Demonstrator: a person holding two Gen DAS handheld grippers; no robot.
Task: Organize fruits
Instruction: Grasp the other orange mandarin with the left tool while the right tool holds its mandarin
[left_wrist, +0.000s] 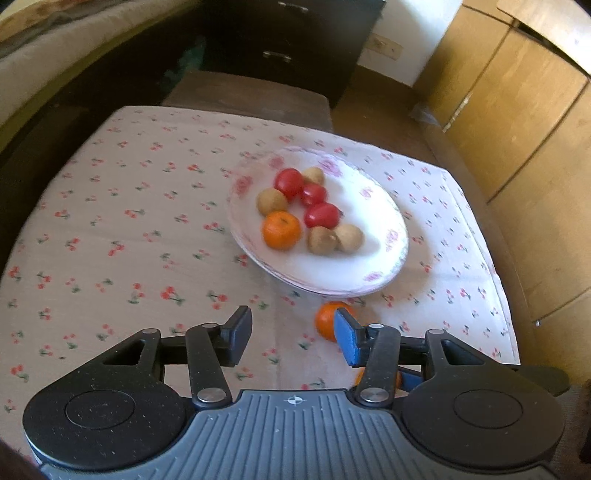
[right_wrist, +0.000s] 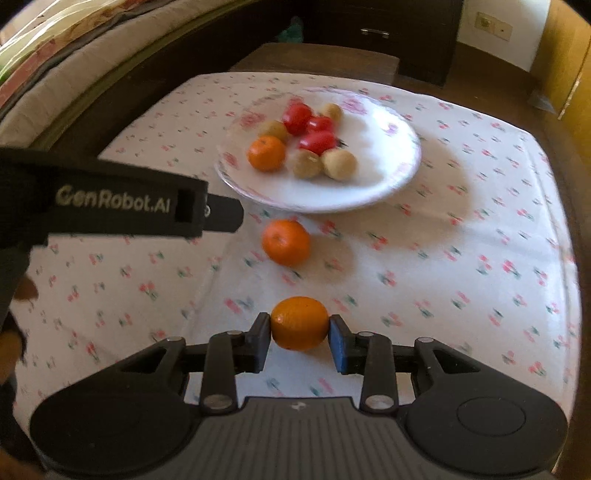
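A white floral plate (left_wrist: 369, 273) (right_wrist: 384, 177) on the cherry-print cloth holds three red tomatoes (left_wrist: 321, 215) (right_wrist: 317, 142), several brown kiwis (left_wrist: 349, 238) (right_wrist: 339, 164) and one orange (left_wrist: 281, 229) (right_wrist: 266, 153). A second orange (right_wrist: 286, 242) (left_wrist: 325, 320) lies on the cloth just in front of the plate. My right gripper (right_wrist: 300, 332) is shut on a third orange (right_wrist: 300, 323), low over the cloth. My left gripper (left_wrist: 291, 336) is open and empty, above the cloth left of the loose orange; it also shows in the right wrist view (right_wrist: 221, 214).
The table's cherry-print cloth (left_wrist: 129, 229) (right_wrist: 461, 258) stretches wide to the left of the plate. A dark drawer cabinet (left_wrist: 295, 44) stands behind the table, wooden cupboards (left_wrist: 517, 129) to the right, a bed (right_wrist: 55, 74) to the left.
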